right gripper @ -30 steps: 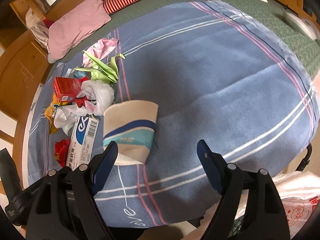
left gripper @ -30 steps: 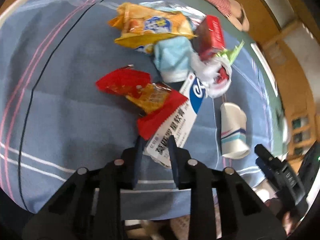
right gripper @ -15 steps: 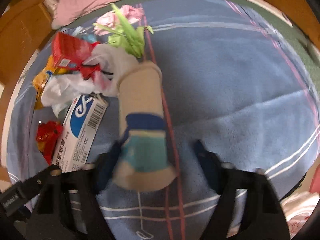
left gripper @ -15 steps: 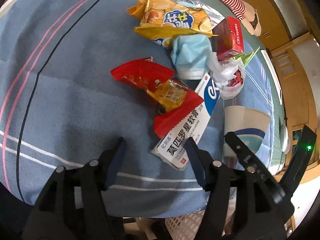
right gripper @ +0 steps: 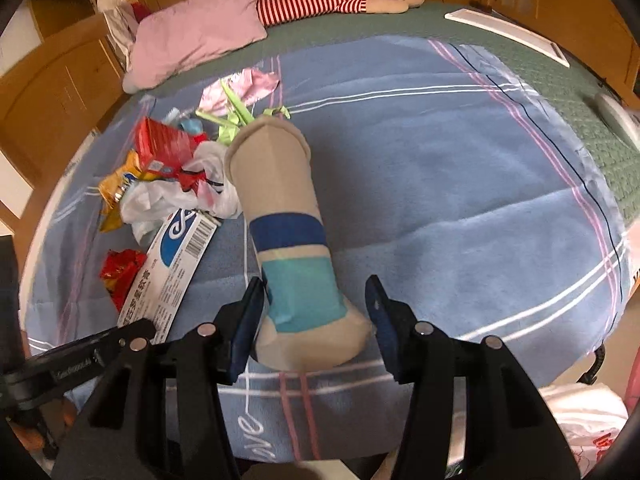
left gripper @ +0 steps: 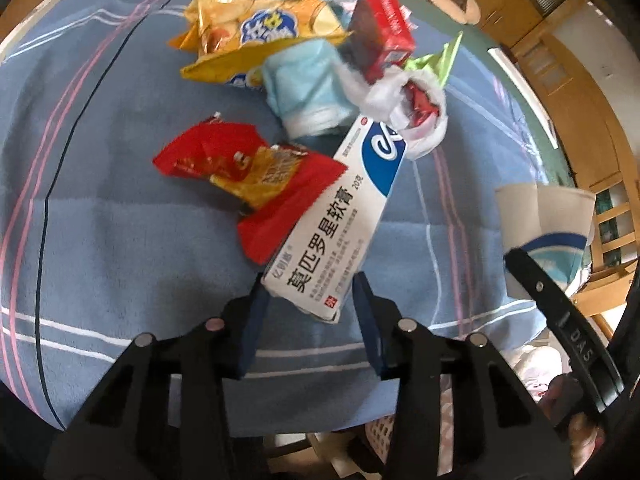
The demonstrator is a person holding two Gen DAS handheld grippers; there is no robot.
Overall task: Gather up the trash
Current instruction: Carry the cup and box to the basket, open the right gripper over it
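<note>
Left gripper [left gripper: 308, 296] closing around box [left gripper: 336, 216]; right gripper [right gripper: 316, 304] clasping cup [right gripper: 288, 240]. Wrappers [left gripper: 248, 176], mask [left gripper: 308, 88], bag [left gripper: 416, 120] beside box uncollected.

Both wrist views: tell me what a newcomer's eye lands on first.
The paper cup dominates the right wrist view, lying between the right gripper's fingers. In the left view, the left gripper's jaws are closing around the near end of the white ointment box. Behind it, bright snack wrappers and a red carton heap on the blue blanket.
</note>
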